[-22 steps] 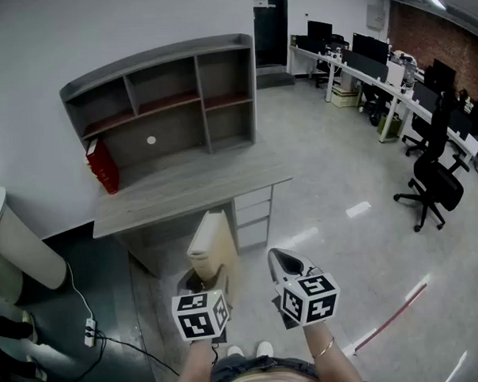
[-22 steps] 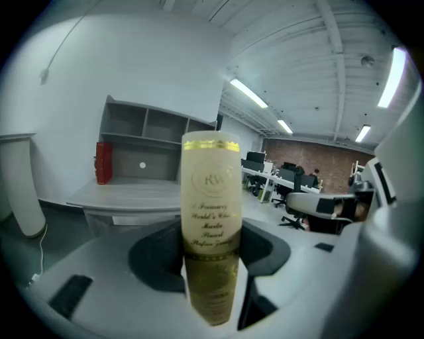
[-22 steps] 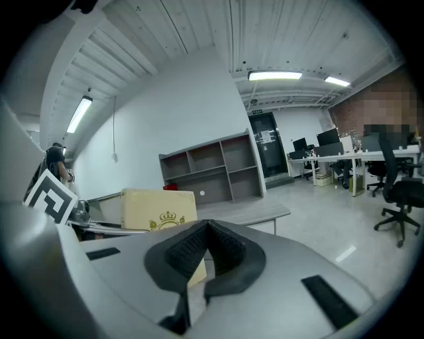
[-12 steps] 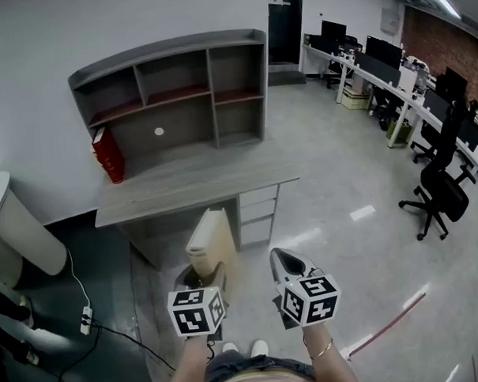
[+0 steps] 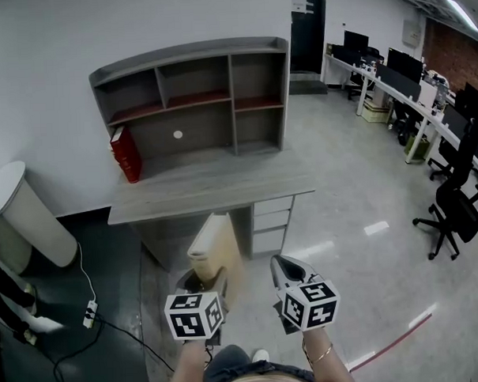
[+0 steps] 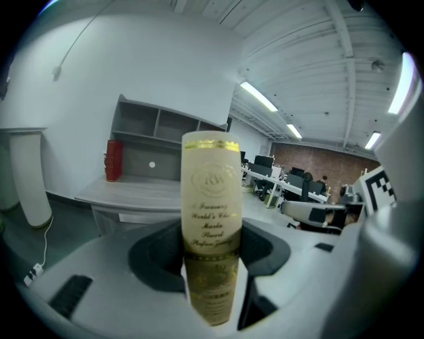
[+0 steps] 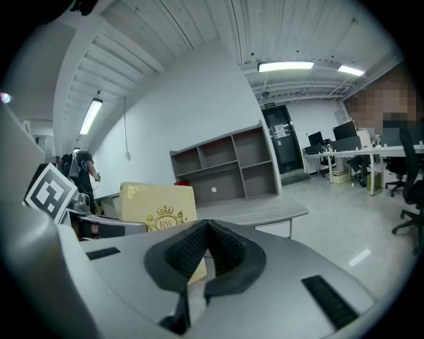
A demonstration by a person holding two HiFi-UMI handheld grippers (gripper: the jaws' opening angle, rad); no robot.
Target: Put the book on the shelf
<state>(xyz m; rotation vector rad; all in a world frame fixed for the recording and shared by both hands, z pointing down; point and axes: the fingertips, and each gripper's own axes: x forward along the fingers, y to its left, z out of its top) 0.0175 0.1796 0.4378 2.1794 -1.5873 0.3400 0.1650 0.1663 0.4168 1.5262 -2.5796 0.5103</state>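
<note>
Your left gripper [image 6: 211,265] clamps the cream book [image 5: 214,244] upright, near you — the shelf [image 5: 194,101] stands far ahead on the desk [image 5: 215,187]. Your right gripper [image 7: 207,228] is closed and empty, just right of the book.

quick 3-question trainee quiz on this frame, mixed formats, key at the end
1. The cream book is clamped by: A) the left gripper; B) the right gripper; C) neither.
2. True or false: the red book stands on the desk, below the shelf.
3. Fill in: the right gripper's jaws are ___, with nothing between them.

Key: 1 A; 2 true; 3 shut.
</note>
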